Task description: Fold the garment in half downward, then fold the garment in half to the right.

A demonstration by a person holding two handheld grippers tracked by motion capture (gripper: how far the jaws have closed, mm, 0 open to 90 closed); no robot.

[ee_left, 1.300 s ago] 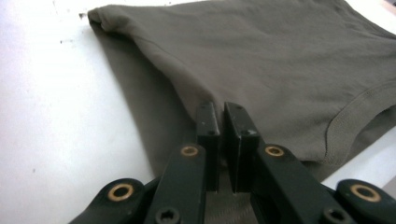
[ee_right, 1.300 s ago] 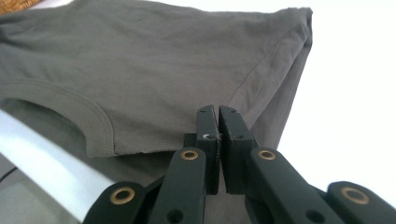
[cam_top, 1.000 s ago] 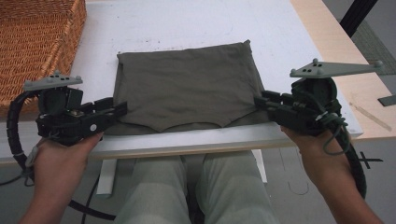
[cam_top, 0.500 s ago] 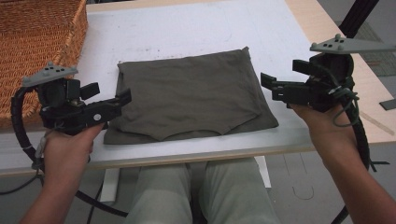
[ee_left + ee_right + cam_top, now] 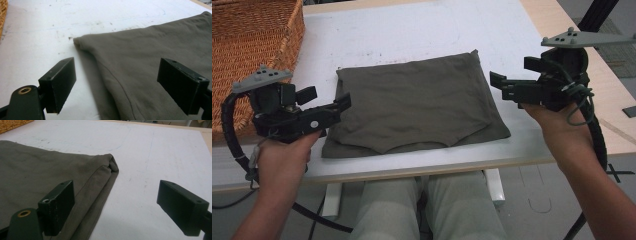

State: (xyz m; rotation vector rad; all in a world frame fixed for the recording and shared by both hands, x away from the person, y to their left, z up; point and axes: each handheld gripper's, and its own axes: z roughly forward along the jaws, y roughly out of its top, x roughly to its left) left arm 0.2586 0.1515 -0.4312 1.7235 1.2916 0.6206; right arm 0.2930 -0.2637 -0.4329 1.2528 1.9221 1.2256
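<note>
1. Olive-grey folded garment (image 5: 414, 107) lies flat on the white counter (image 5: 412, 30), near its front edge, approx. centred betw. the two hands.
2. Left gripper (image 5: 343, 102): fingers (image 5: 58, 83) spread wide, just been opening, nothing betw. them; they sit at the garment's left edge, not pinching it.
3. Right gripper (image 5: 498, 85): fingers (image 5: 58, 205) likewise released, just been opening, empty; it hangs off the garment's right edge w/ one finger over cloth, the other over bare counter.
4. Wicker basket (image 5: 247, 45) stands at far left of the counter, apart from the garment.
5. Step in hand, my read: a fold is laid down & let go; hands are betw. grasps.
6. Next move prob. needs both grippers to re-grip at matching edge/corner pts, catching all layers, then lift evenly so the stack doesn't slip open, either for another fold or a carry to the basket.
</note>
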